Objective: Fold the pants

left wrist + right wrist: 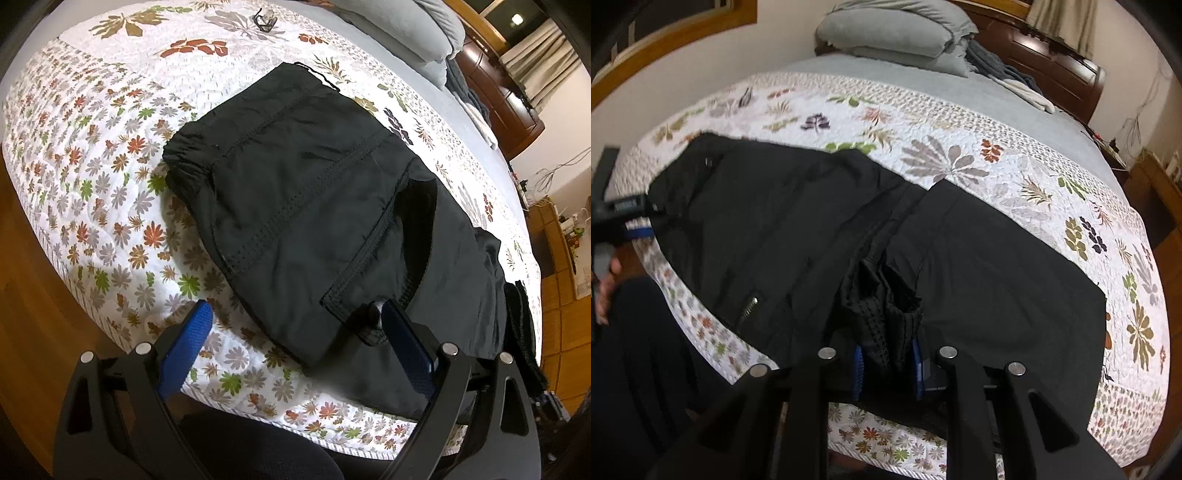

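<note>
Black, slightly shiny fabric fills the middle of the left wrist view: the pants (306, 206) lie on a quilted floral bedspread (92, 166) near the bed's edge, folded over into a broad block, with the gathered elastic waistband (181, 155) at one end and a stitched seam running across the top layer. The left gripper (295, 325) hovers just above the near edge of the cloth with its blue fingers (195, 332) spread wide and nothing pinched between them; one finger sits over the quilt, the other over the fabric.

In the right wrist view the same pants (798, 236) spread across the bedspread (960, 158), with a zipper (748, 304) showing near the close edge. The right gripper (886, 365) has its fingers drawn narrow and clamped on a bunched fold of the black fabric, mesh lining visible in the bundle, which it holds slightly raised over the layers below. Grey pillows (897, 33) sit at the head of the bed, well apart from the work.

As a judgement, the fold is about midway: the garment appears already doubled, one more fold is being carried over by the right gripper, and laying that fold down and smoothing the stack are left.
</note>
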{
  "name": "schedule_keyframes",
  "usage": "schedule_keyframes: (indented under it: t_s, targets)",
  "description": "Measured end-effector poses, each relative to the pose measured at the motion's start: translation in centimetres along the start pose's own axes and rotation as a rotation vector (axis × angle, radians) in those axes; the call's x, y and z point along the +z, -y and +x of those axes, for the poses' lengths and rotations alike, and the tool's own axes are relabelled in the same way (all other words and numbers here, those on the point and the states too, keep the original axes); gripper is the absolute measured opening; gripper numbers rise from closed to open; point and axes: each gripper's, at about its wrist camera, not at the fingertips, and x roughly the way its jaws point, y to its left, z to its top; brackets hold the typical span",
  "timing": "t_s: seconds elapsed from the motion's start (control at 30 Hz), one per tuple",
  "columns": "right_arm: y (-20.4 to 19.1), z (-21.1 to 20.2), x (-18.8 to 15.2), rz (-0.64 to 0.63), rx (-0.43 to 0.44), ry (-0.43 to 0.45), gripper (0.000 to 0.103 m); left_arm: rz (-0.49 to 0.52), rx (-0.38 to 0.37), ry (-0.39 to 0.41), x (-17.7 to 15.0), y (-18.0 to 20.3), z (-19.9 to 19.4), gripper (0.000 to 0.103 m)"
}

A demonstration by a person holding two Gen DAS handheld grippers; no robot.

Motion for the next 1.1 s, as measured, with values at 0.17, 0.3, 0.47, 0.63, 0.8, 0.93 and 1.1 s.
schedule_keyframes:
  t_s: [0.17, 0.3, 0.47, 0.63, 0.8, 0.93, 1.1]
  targets:
    - [-1.5, 2.2, -0.8, -0.049, -0.031, -0.037, 0.02, -0.001, -0.01, 0.001, -0.1, 0.1, 0.1, 0.092]
    - [-2.1, 3.2, -1.3, -0.075, -0.049, -0.046, 0.021, 0.0, -0.015, -0.003, -0.1, -0.1, 0.0, 0.092]
    - [-1.9, 2.3, -1.5, -0.052, 0.048, -0.03, 0.047, 0.005, -0.021, -0.017, -0.2, 0.2, 0.3, 0.092]
    - [2.2, -1.4, -1.3, 0.152, 0.366, 0.015, 0.054, 0.003, -0.029, -0.016, -0.2, 0.4, 0.3, 0.092]
    - [6.5, -2.6, -1.2, 0.287, 0.351, 0.067, 0.054, -0.018, -0.05, 0.001, -0.4, -0.2, -0.1, 0.092]
    - [6.7, 0.1, -0.9, 0.286, 0.205, -0.01, 0.049, -0.015, -0.055, -0.004, -0.3, -0.4, -0.2, 0.092]
    - [3.7, 3.3, -1.7, 0.174, 0.141, -0.092, 0.047, -0.034, -0.072, -0.012, -0.4, -1.0, -0.3, 0.092]
